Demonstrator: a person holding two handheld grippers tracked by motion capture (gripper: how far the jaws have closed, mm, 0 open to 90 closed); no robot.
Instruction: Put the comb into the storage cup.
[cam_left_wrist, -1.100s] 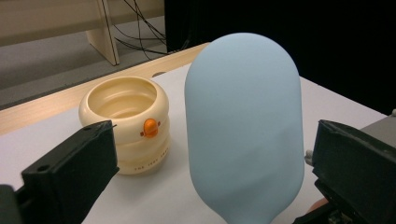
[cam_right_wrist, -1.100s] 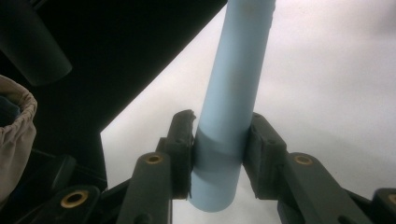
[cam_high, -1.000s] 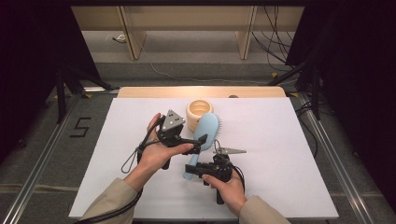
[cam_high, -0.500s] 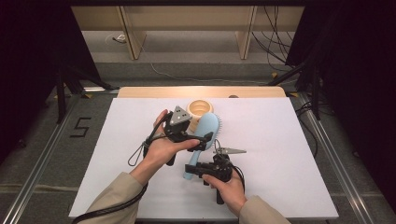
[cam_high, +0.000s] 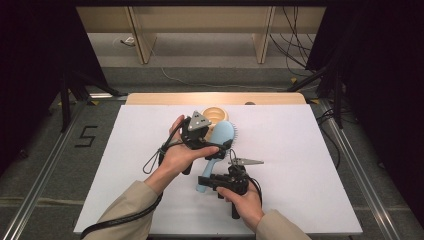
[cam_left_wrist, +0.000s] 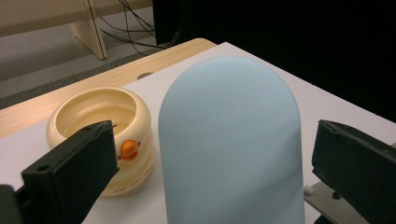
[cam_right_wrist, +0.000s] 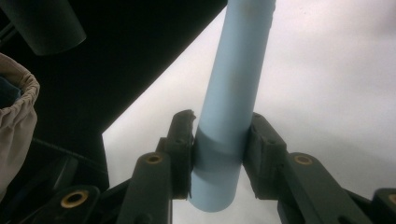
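Note:
A light blue hairbrush (cam_high: 223, 134) is held up above the white table (cam_high: 300, 165), bristles facing right. My right gripper (cam_high: 206, 181) is shut on the lower end of its handle (cam_right_wrist: 233, 84), the pads pressing both sides, as the right gripper (cam_right_wrist: 219, 140) view shows. My left gripper (cam_high: 217, 144) is open at the brush head. In the left gripper view the smooth back of the head (cam_left_wrist: 229, 140) stands between the two jaws of the left gripper (cam_left_wrist: 215, 140), with a gap on each side. A cream bowl (cam_high: 214, 114) sits just behind.
The cream bowl (cam_left_wrist: 100, 114) has ribbed sides and a small orange knob on its front. It stands near the table's far wooden edge (cam_high: 215, 98). Cables trail from both grippers toward the person's sleeves. Dark floor and metal rails flank the table.
My left gripper has moved a little right and away from the person, closing in on the brush head and covering more of the bowl. The right gripper and brush have stayed put.

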